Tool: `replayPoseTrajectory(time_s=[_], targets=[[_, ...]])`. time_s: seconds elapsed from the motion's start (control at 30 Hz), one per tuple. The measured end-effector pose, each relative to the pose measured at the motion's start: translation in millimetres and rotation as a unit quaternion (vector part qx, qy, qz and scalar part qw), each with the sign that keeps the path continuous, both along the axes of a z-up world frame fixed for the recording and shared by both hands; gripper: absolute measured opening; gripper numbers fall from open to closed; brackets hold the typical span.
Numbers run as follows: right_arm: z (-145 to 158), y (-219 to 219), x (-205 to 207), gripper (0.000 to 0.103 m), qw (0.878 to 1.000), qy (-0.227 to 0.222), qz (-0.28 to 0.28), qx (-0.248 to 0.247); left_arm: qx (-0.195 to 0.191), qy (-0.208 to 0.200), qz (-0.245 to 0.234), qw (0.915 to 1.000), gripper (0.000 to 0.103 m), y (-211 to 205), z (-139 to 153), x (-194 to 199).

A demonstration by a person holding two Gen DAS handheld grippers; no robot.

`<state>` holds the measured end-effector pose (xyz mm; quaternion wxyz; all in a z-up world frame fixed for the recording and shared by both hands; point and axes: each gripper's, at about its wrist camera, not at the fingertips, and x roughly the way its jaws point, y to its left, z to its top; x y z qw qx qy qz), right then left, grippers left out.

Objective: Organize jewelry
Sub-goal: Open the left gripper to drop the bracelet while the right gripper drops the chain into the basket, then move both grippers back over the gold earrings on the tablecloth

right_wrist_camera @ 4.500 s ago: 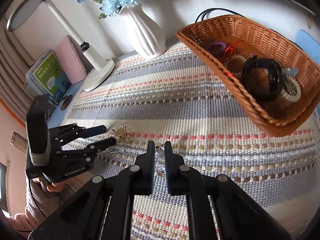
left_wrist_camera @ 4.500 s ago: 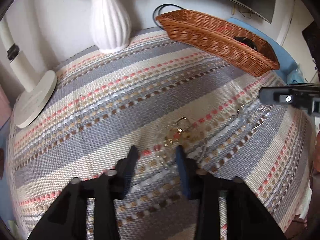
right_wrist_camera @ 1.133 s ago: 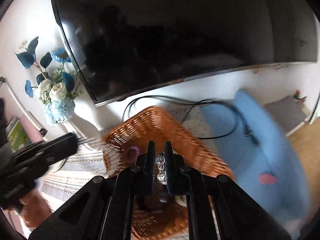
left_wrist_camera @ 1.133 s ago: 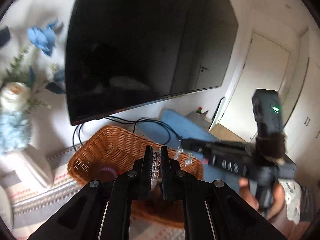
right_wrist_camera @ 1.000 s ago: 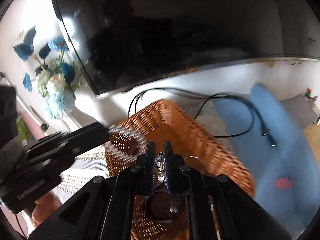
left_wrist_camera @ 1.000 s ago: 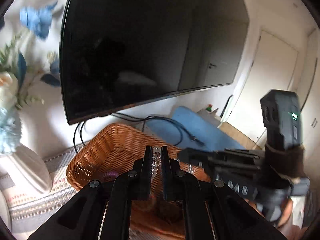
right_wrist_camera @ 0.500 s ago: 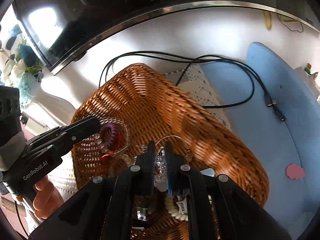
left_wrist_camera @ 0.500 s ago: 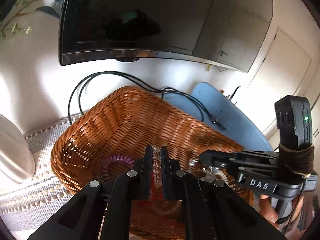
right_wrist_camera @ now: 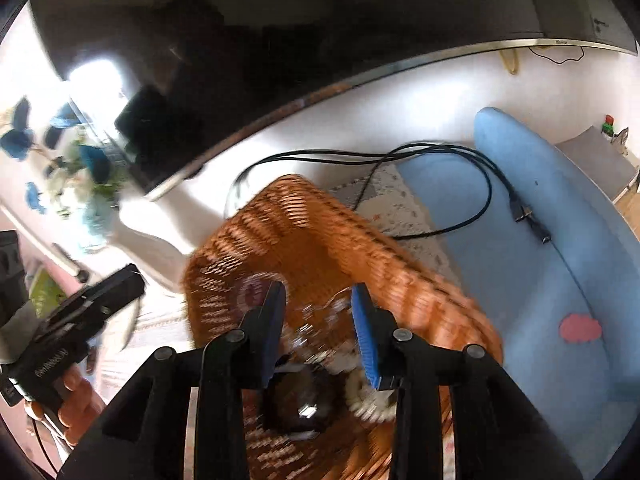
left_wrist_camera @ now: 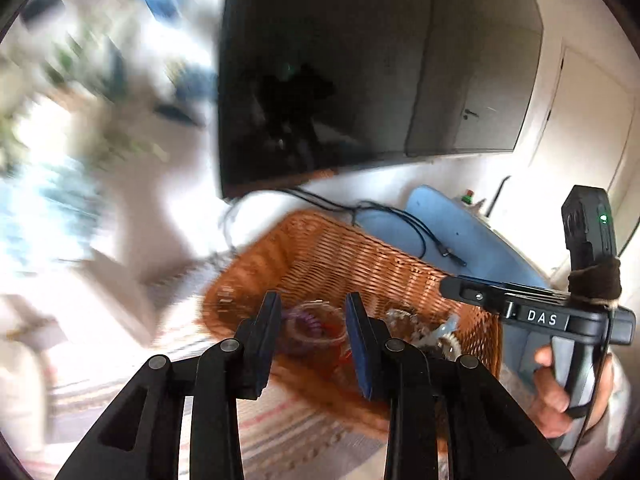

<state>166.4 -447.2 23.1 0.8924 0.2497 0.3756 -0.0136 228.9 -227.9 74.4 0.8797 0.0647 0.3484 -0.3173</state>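
Note:
A brown wicker basket (left_wrist_camera: 360,256) (right_wrist_camera: 296,232) stands on the striped cloth and holds several pieces of jewelry. My left gripper (left_wrist_camera: 314,320) is open and empty above the basket's near end, over a clear beaded bracelet (left_wrist_camera: 320,330) and a purple coil band (left_wrist_camera: 298,320). My right gripper (right_wrist_camera: 318,312) is open and empty above the basket; a crystal chain (right_wrist_camera: 312,332) lies below it, with a black bangle (right_wrist_camera: 300,404) and a white beaded ring (right_wrist_camera: 360,396). The right gripper also shows in the left wrist view (left_wrist_camera: 532,306) at the right.
A dark TV screen (left_wrist_camera: 376,68) hangs behind the basket. Black cables (right_wrist_camera: 440,160) run over a blue pad (right_wrist_camera: 532,264) at the right. A white vase of blue flowers (right_wrist_camera: 92,200) stands at the left, blurred. The striped cloth (left_wrist_camera: 288,432) lies under the basket.
Both grippers have opened and let their jewelry fall into the basket. Both views have tilted upward and blur with motion.

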Motion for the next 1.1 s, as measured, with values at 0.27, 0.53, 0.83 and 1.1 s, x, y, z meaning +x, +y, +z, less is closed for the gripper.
replayPoseTrajectory(time_s=[0.27,0.53,0.83,1.1], targets=[[30.3,62.4,-45.5,0.037,0.998,-0.014,0.046,-0.029,-0.063,-0.027,0.055,0.9962,0.052,121.2,44.2,-65.7],[13.3,177.7,-57.7,0.037,0.987,0.013,0.144,-0.072,-0.029,0.015,0.090,0.9954,0.052,205.6,-10.6,-119.9],[-51.1,239.3,-51.7,0.037,0.971,0.082,0.216,-0.056,0.078,0.075,0.047,0.9930,0.052,170.2,-102.7,-143.2],[-72.2,227.1,-57.3,0.037,0.969,0.080,0.218,-0.085,0.112,0.101,0.089,0.9845,0.052,141.4,-132.3,-119.3]])
